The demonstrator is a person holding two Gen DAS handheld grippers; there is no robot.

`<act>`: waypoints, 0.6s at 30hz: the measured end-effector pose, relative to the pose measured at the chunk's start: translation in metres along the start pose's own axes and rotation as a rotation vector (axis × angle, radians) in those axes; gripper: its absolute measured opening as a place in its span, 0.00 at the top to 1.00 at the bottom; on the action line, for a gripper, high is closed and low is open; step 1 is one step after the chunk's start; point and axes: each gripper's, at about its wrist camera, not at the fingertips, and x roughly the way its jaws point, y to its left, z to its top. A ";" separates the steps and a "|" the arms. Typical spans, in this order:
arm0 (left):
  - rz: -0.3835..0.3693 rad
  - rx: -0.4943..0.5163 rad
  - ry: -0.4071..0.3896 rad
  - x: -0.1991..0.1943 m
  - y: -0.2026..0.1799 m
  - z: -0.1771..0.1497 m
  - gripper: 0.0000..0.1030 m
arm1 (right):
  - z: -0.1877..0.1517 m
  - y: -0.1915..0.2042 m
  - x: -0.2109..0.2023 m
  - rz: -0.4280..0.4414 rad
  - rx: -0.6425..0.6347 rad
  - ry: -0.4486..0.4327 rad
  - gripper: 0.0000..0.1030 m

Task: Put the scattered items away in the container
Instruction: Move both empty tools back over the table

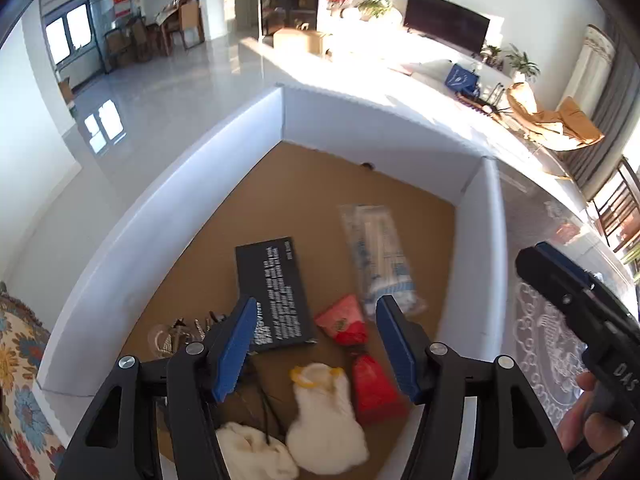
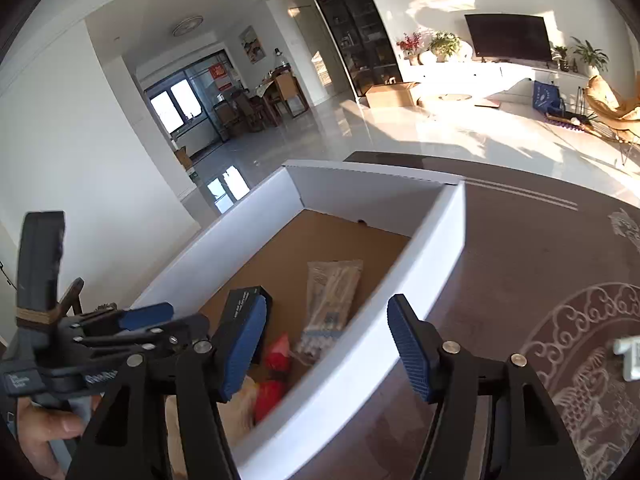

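While both tongs, the left gripper (image 1: pixel 316 344) and right gripper (image 2: pixel 326 346), are wide and hold nothing, the soft white fluffy toy (image 1: pixel 326 424) lies inside the white cardboard box (image 1: pixel 160 216) right under the left one, light and squishy, best pinched around its middle.

Low sun floods the glossy pale floor (image 2: pixel 320 136) and the white wall behind the dark television (image 2: pixel 508 36), which sits on a long white cabinet with potted plants (image 2: pixel 442 46) and red flowers (image 2: pixel 408 44) beside it. Farther back, a dining table with chairs (image 2: pixel 276 96) stands near the windows (image 2: pixel 176 106), and a tall dark glass-fronted cabinet (image 2: pixel 352 28) lines the wall.
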 end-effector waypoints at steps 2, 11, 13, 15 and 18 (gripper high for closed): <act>-0.049 0.027 -0.070 -0.036 -0.031 -0.023 0.20 | -0.024 -0.021 -0.034 -0.054 -0.013 -0.009 0.35; -0.301 0.139 -0.020 -0.018 -0.190 -0.179 0.00 | -0.181 -0.154 -0.150 -0.511 -0.004 0.124 0.35; -0.271 0.172 0.001 0.004 -0.205 -0.198 0.00 | -0.205 -0.175 -0.167 -0.551 0.056 0.141 0.35; -0.251 0.201 0.004 0.020 -0.209 -0.211 0.00 | -0.219 -0.186 -0.177 -0.581 0.089 0.153 0.35; -0.244 0.250 -0.003 0.032 -0.213 -0.223 0.00 | -0.228 -0.187 -0.187 -0.598 0.097 0.118 0.32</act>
